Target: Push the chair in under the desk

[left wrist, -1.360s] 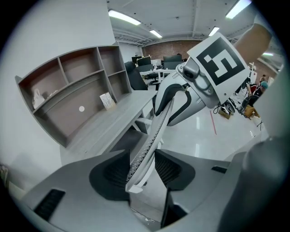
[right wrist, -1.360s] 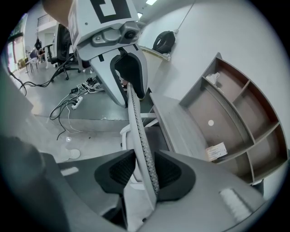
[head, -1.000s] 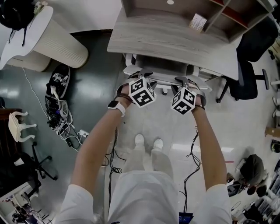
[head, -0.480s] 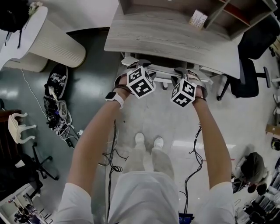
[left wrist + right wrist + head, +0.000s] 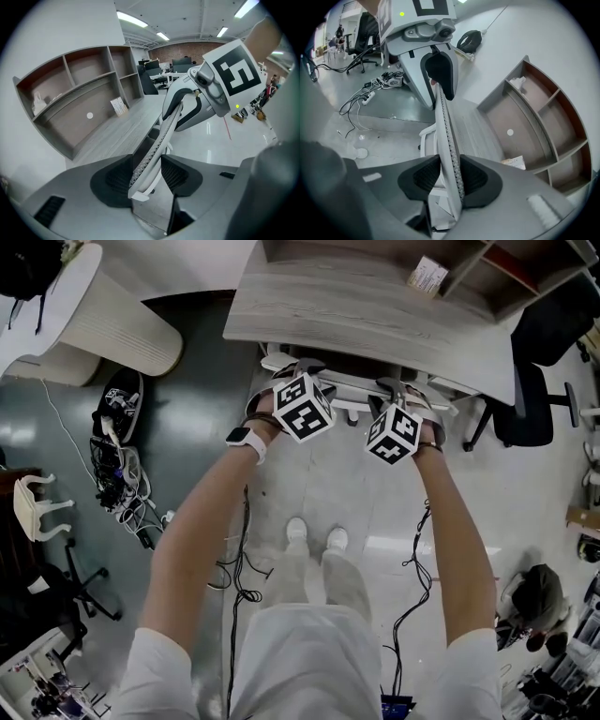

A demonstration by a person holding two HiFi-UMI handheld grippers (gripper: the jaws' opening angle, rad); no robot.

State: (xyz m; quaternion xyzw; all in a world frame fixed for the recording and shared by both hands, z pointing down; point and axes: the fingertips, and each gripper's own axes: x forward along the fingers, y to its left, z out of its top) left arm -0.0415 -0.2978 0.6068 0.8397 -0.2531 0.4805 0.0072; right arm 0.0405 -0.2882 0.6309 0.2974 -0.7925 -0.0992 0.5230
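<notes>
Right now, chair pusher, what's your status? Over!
Left gripper jaws just opening, loose around the chair back. Right gripper shut on it. Chair back close to the desk edge. Nothing seen blocking it.

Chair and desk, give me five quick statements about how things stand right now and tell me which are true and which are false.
1. The chair is tucked in against the desk. True.
2. The right gripper grips the desk's edge. False: its jaws are closed on the chair's backrest.
3. The left gripper has nothing between its jaws. False: the backrest's edge stands between them, and they have just been opening.
4. Cables lie on the floor to the person's left. True.
5. A black office chair stands at the desk's right end. True.
</notes>
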